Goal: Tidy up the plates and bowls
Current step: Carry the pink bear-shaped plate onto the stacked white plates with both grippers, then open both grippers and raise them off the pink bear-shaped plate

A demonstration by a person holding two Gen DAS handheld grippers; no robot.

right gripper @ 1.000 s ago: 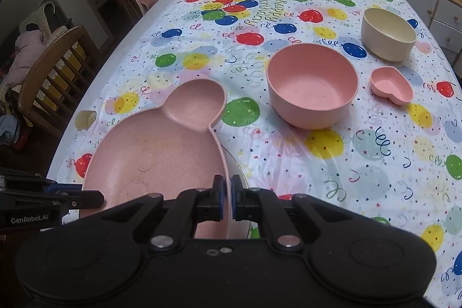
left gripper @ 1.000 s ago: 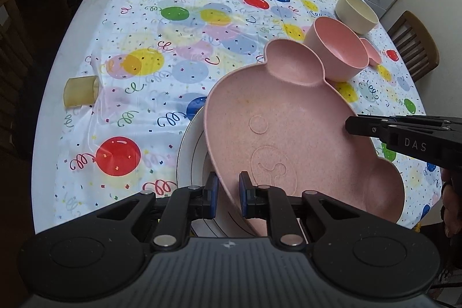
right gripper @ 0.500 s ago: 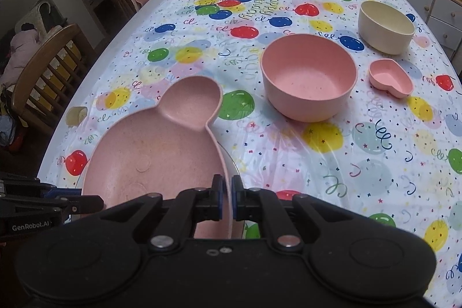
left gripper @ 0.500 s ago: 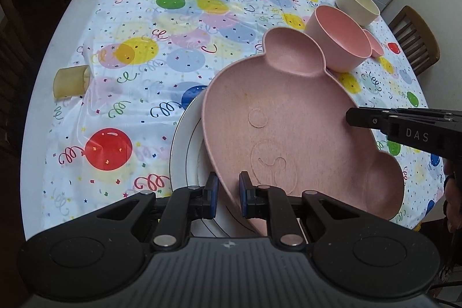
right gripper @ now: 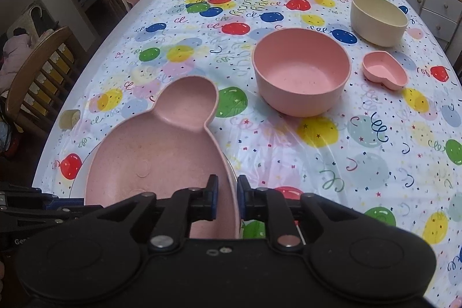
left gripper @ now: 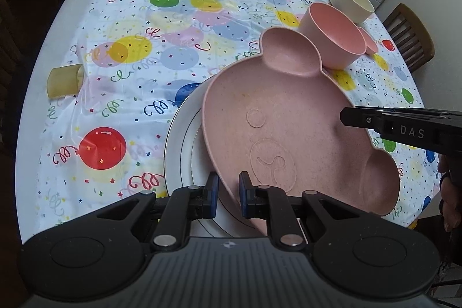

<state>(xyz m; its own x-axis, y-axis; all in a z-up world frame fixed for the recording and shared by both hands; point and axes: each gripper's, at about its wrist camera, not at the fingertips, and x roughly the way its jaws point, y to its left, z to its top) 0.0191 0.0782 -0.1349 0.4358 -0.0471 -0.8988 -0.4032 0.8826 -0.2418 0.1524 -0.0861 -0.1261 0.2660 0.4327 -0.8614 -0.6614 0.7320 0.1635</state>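
pink bear plate (left gripper: 288, 117) sits stacked on white plate (left gripper: 180, 152) at table's near edge, left gripper (left gripper: 226, 192) pinching its rim, right gripper (right gripper: 226, 199) just eased apart astride rim to release.

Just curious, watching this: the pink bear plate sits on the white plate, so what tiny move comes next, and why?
Probably lift the right gripper clear: its jaws have just been opening around the bear-shaped pink plate rim, which already lies on the white plate.
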